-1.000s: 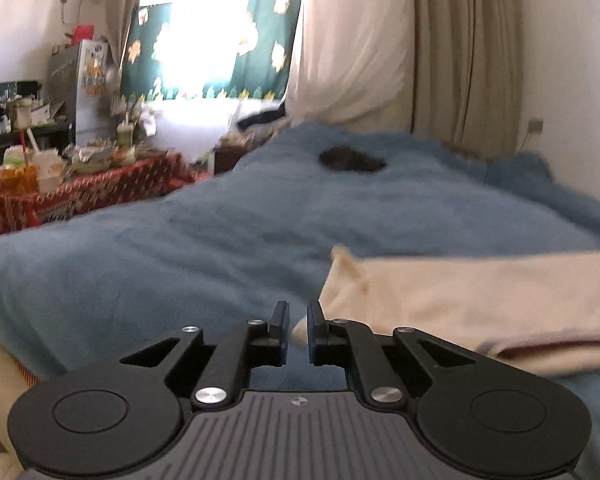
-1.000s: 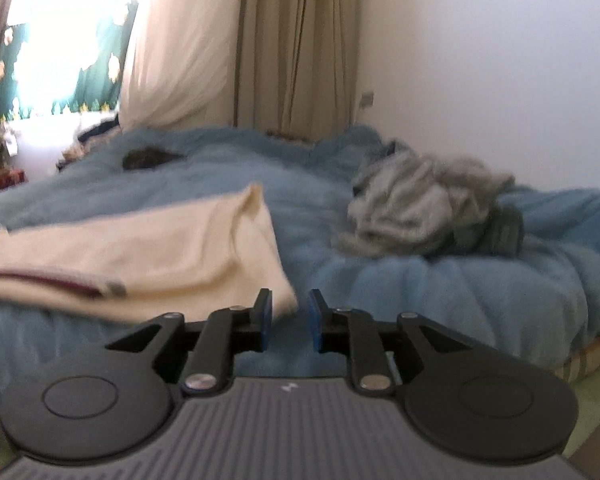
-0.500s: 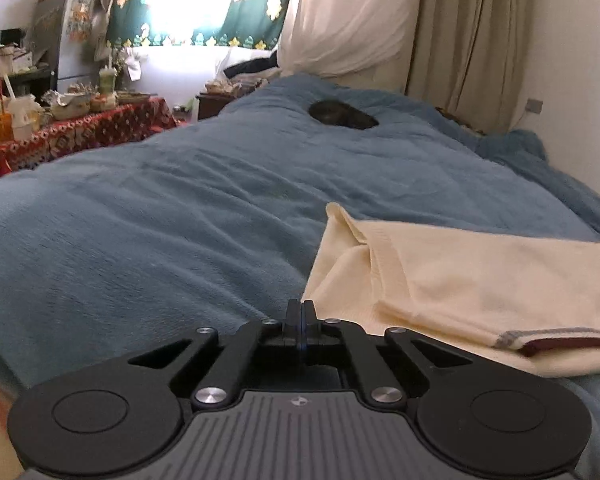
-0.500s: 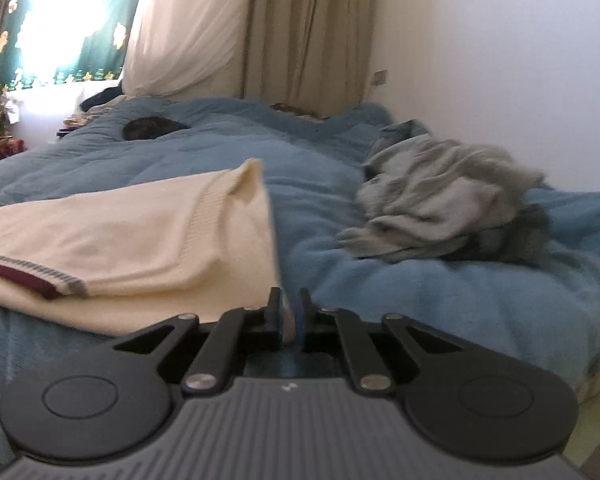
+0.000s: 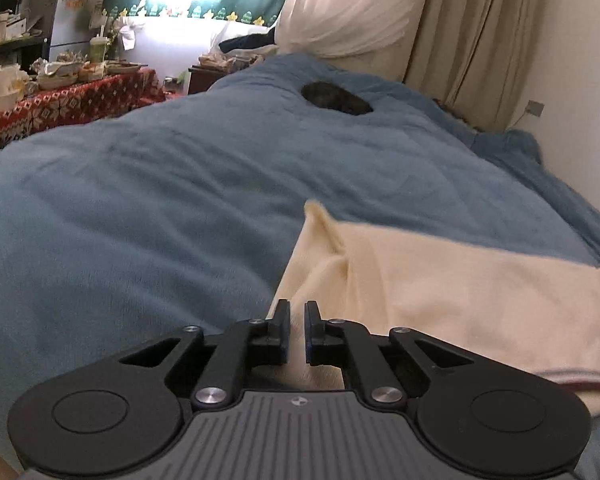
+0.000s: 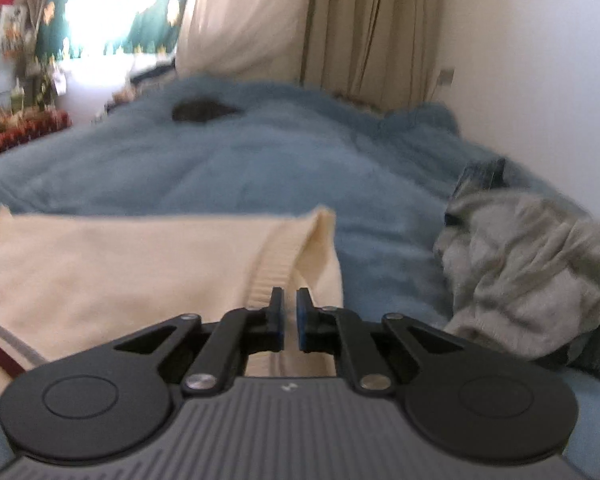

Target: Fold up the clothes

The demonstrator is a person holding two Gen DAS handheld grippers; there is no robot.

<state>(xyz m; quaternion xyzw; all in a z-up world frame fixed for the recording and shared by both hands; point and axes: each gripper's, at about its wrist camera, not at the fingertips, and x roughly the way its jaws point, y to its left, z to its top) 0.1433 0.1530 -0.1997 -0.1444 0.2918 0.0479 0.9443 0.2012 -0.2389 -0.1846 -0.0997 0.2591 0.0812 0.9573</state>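
Note:
A cream knit garment (image 5: 460,300) with a maroon and grey striped hem lies folded on the blue blanket (image 5: 160,200). My left gripper (image 5: 296,308) has the garment's near left edge between its jaws; they are opening slightly, with cloth filling the narrow gap. My right gripper (image 6: 289,296) is closing on the near right edge of the cream garment (image 6: 120,272), beside its ribbed band. Both far corners of the garment stand up in small peaks.
A crumpled grey clothes pile (image 6: 532,272) lies on the blanket to the right, near the white wall. A small dark item (image 5: 336,98) rests far up the bed. A cluttered table with a red patterned cloth (image 5: 60,104) stands at left. Beige curtains (image 5: 460,20) hang behind.
Both grippers have moved forward onto the cream garment's near edge. The right jaws have come together on the cloth; the left jaws now show a narrow gap with cloth in it.

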